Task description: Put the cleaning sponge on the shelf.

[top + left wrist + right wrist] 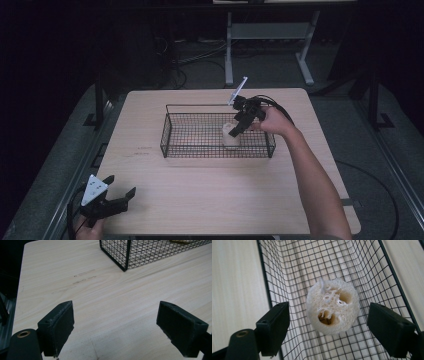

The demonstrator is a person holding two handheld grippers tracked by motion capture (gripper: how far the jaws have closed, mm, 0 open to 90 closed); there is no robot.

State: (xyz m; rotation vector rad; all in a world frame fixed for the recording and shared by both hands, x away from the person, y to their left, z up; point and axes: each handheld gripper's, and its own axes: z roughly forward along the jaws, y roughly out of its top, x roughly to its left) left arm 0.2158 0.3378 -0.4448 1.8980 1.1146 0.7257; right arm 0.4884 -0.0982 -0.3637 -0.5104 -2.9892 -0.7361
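Note:
A pale loofah piece with holes in its face stands on end inside the black wire basket, near the basket's right end. My right gripper hangs just above it, pointing down, open, with both pads clear of the loofah's sides. The same gripper reaches into the basket from the right in the high view. My left gripper rests at the table's near left corner, open, with bare tabletop between its pads.
The light wooden table carries the basket at its middle back. Faint pencil marks lie on the wood left of the basket. The basket's near corner stands ahead of my left gripper. A metal stand is on the floor beyond.

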